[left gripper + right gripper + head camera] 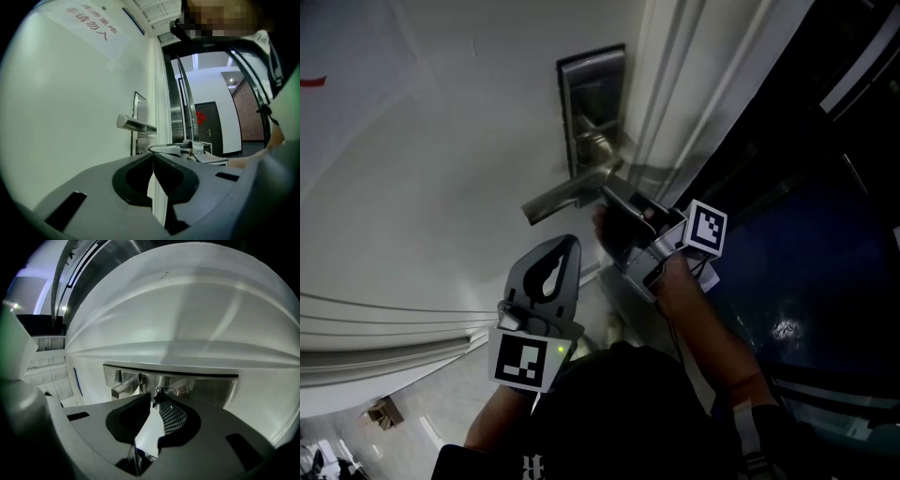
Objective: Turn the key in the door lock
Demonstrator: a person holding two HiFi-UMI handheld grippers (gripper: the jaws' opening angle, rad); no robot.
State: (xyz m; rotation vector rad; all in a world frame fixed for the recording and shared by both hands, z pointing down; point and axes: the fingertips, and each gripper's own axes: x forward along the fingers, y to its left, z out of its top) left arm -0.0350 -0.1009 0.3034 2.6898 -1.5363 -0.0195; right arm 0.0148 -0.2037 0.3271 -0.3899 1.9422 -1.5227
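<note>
The steel lock plate (592, 101) with its lever handle (565, 197) sits on the white door (441, 169). My right gripper (611, 199) is up against the plate just below the lever. Its jaws are shut on the small dark key (156, 399), whose wire ring (168, 391) shows right at the tips of my right gripper (154, 402), in front of the lock plate (206, 386). The keyhole itself is hidden. My left gripper (565, 246) hangs back below the lever, shut and holding nothing. From my left gripper (152, 157) I see the lever handle (136, 124) and the right gripper (187, 149).
The door frame (675, 103) runs along the door's edge beside the lock plate. Past it is a dark glass panel (806, 216). A corridor with a dark door (206, 124) shows beyond. Floor clutter (386, 411) lies far below.
</note>
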